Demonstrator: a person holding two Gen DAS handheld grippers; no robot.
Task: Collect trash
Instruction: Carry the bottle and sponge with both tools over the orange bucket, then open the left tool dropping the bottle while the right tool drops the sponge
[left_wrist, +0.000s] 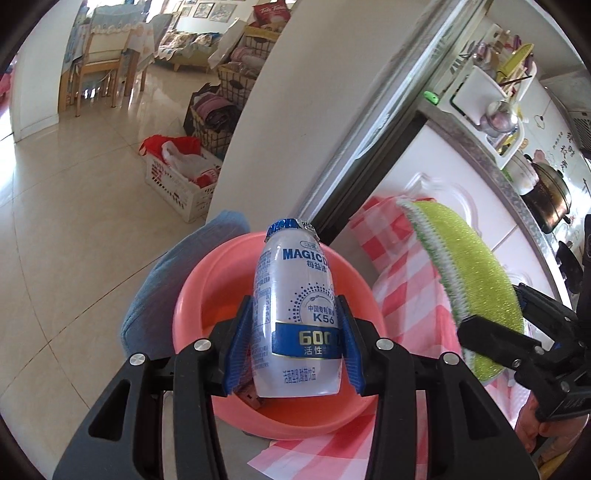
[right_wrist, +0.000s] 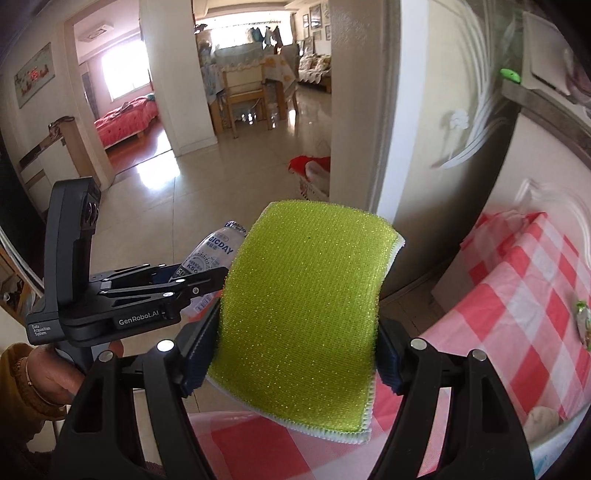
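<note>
Directly above the pink basin (left_wrist: 207, 291), the left gripper (left_wrist: 295, 347) has its fingers clamped on the drink bottle (left_wrist: 295, 314), apparently poised to drop it in. Just right of the basin, the right gripper (right_wrist: 291, 354) pinches the green sponge (right_wrist: 303, 314).
</note>
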